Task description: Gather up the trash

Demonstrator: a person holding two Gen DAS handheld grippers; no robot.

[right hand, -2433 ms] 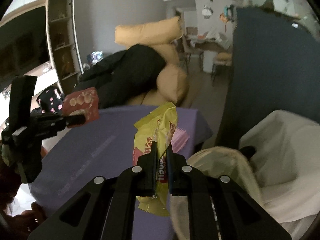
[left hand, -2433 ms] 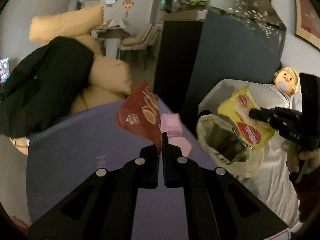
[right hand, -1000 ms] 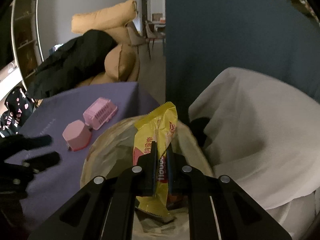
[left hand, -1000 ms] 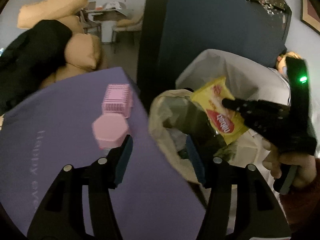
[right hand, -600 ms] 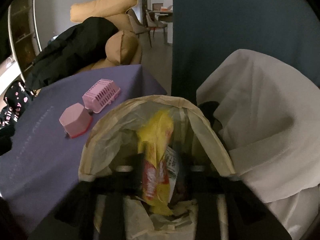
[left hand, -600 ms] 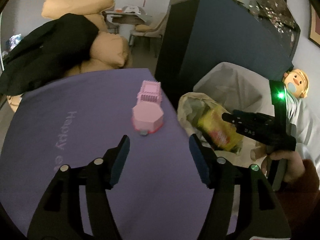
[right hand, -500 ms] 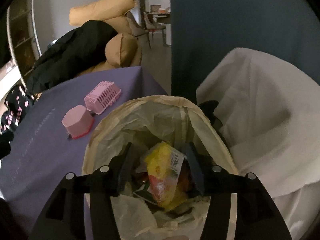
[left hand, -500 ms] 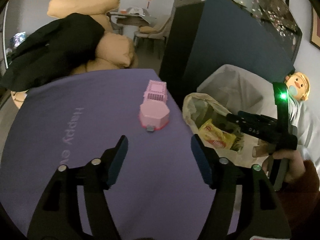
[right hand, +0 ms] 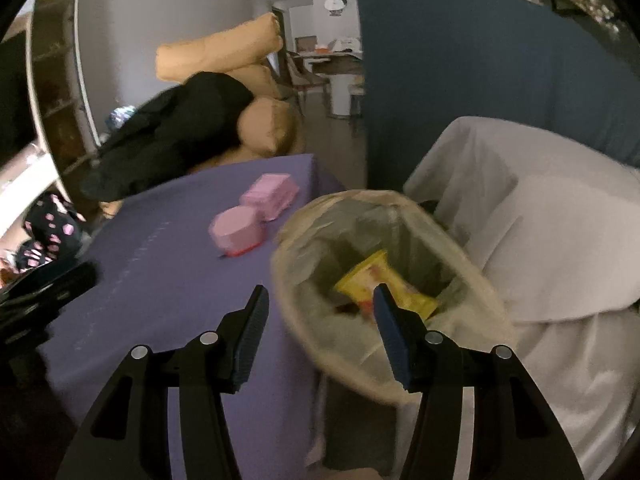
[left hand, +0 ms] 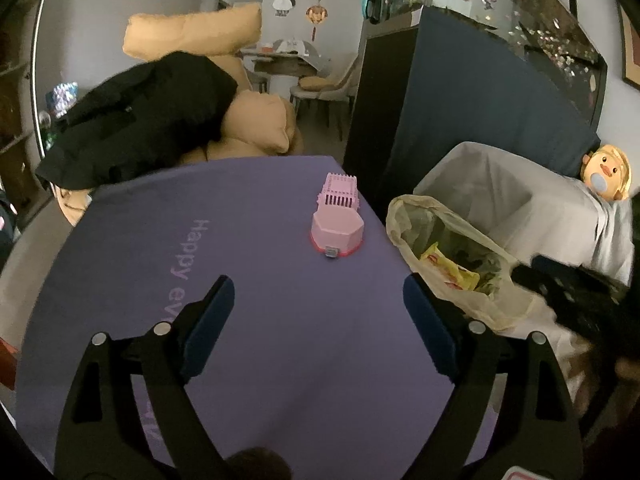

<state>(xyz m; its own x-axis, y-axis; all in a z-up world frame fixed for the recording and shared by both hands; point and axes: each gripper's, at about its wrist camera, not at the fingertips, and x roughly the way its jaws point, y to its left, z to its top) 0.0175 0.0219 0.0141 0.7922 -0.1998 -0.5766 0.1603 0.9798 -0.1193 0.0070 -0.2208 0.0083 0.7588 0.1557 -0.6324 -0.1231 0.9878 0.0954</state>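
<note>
A bin lined with a pale plastic bag (left hand: 460,264) (right hand: 384,280) stands just off the right edge of the purple table (left hand: 240,280) (right hand: 168,280). A yellow snack packet (left hand: 448,266) (right hand: 384,280) lies inside it among other wrappers. My left gripper (left hand: 316,304) hangs over the table, its jaws still opening, with nothing between them. My right gripper (right hand: 320,312) is open and empty, low in front of the bin's near rim. In the left wrist view the right gripper (left hand: 576,292) shows as a dark blur beyond the bin.
Two pink items, a slotted box (left hand: 340,194) (right hand: 276,190) and an octagonal case (left hand: 337,232) (right hand: 236,230), sit near the table's far right edge. A white-draped seat (left hand: 520,200) (right hand: 540,220) flanks the bin. Tan cushions (left hand: 256,120) under a black garment (left hand: 152,112) lie behind the table.
The right gripper let the yellow packet drop into the bag and drew back from the bin. The left gripper opened wider and swung back over the table.
</note>
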